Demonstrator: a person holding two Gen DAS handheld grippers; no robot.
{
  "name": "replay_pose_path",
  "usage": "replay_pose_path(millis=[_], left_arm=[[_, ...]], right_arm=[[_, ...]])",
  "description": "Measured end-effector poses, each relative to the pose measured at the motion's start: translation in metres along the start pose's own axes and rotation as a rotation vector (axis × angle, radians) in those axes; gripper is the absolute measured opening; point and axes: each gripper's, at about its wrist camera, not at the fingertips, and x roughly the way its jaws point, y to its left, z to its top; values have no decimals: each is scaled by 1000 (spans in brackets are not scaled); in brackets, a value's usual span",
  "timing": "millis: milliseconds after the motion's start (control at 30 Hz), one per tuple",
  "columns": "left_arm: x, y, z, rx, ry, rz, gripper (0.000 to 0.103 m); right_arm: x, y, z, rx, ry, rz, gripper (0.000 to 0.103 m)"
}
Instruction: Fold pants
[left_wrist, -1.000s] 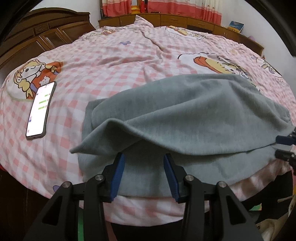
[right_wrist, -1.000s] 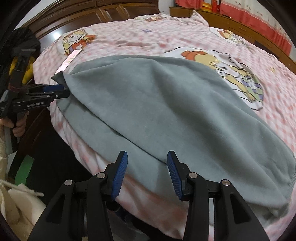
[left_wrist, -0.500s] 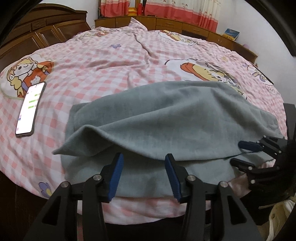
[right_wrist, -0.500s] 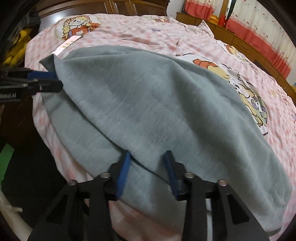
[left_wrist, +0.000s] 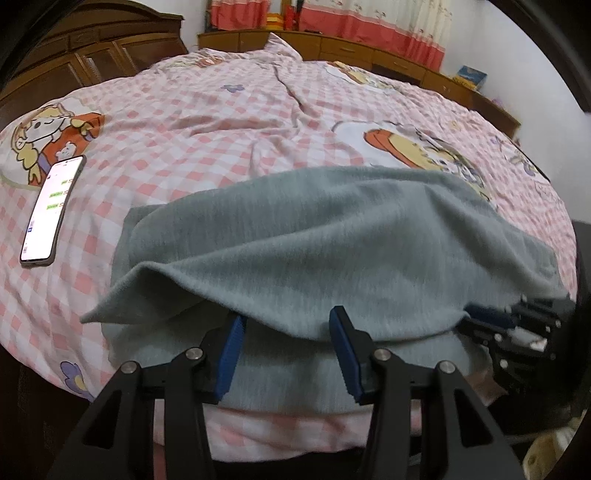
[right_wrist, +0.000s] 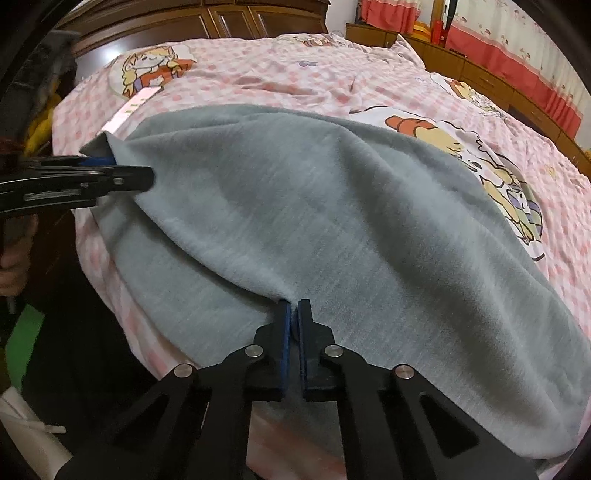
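Since a second ago our right gripper (right_wrist: 291, 314) has pinched shut on the grey pants' (right_wrist: 332, 206) near edge – the left gripper (left_wrist: 284, 339) gapes wide, empty, under that edge beside the phone (left_wrist: 51, 206) – so we judge the fold lift half-ready

Bed (left_wrist: 207, 110) under pink checked cartoon cover; dark wooden wardrobe (left_wrist: 92, 62) left; low wooden cabinets (left_wrist: 399, 62) beneath red-white curtains (left_wrist: 369, 22).
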Motion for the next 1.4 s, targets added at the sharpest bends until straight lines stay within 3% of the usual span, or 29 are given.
replay_pose_path(millis=[67,133,167,233,433,700,967,1033,1133,1167,1267,1400], left_arm=[[6,2,4,-25,0,28,49],[13,6,8,-68,16,26,26],[14,10,9,-99,23,13,4],[9,15,9,-141,15,-12,4],[-25,15,2,-120,-38,23,4],[-38,16,-26,-113,16,45,4],[-18,10,-41,-93,71,74,4],[-13,8,-44,-78,85,83,4],[-11,5,-47,-68,99,88,5],[-13,3,-47,-61,95,79,9],[-22,-2,-44,-53,84,39,30],[-37,-15,-34,-10,57,44,36]], right_arm=[[-7,1,1,2,-14,29,3],[-17,3,1,-2,-32,43,3],[-22,4,1,-3,-40,54,3],[-33,5,2,-4,-55,92,3],[-51,7,-6,6,-67,150,3],[-48,13,-24,-39,-16,186,3],[-12,14,-33,-41,61,142,4],[-13,12,-33,-23,55,151,7],[-25,6,-34,-7,45,174,21],[-32,3,-35,0,35,169,28],[-54,-12,-43,30,6,131,31],[-89,-50,-63,112,-30,46,34]])
